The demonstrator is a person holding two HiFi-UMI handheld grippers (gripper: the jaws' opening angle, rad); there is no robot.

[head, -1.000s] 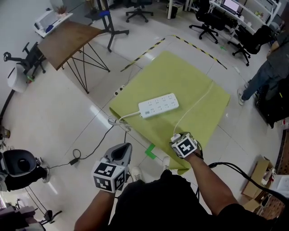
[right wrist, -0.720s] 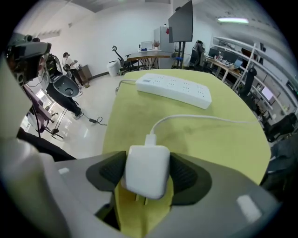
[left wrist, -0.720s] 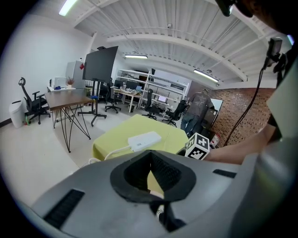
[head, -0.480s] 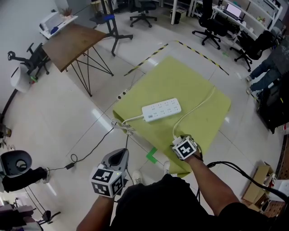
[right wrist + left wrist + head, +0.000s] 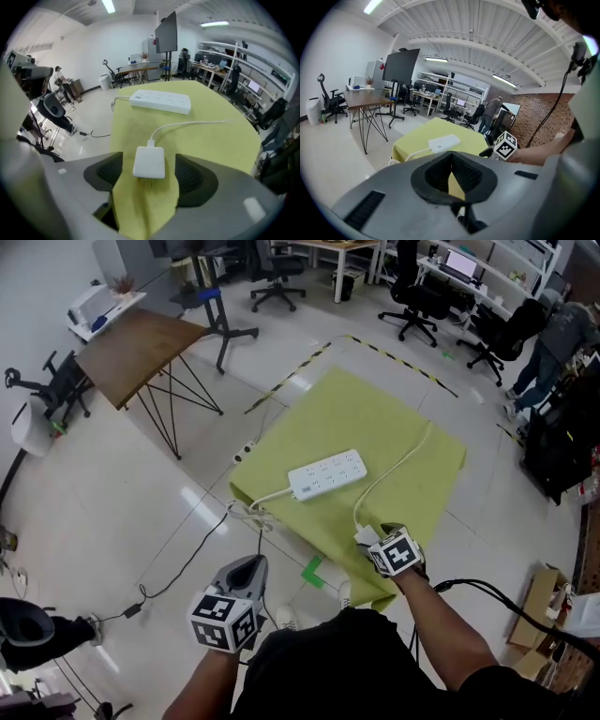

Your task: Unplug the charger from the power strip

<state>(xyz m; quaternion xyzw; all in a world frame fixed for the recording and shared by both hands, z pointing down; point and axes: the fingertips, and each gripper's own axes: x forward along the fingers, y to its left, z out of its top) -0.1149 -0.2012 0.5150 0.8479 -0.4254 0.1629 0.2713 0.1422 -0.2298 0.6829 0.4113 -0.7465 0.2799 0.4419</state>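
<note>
The white power strip (image 5: 328, 473) lies on the yellow-green cloth (image 5: 356, 409), its own cord running off the left edge. The white charger (image 5: 149, 162) lies unplugged on the cloth near the front edge, prongs towards me, and its white cable (image 5: 398, 465) curves away to the back right. My right gripper (image 5: 372, 537) hangs over the charger with jaws opening; the charger sits between the pads, touching neither. My left gripper (image 5: 248, 570) is held low at the left, off the table over the floor, shut and empty. In the left gripper view, the strip (image 5: 444, 142) is far ahead.
A tilted wooden table (image 5: 141, 338) on black legs stands at the back left. Black cables (image 5: 187, 559) trail across the floor left of the cloth. Green tape (image 5: 312, 570) marks the floor by the near corner. Office chairs, desks and a standing person (image 5: 553, 334) fill the back right.
The right gripper's jaws have spread apart and it has lifted slightly, leaving the charger lying on the cloth. The left gripper has stayed low at the left.
</note>
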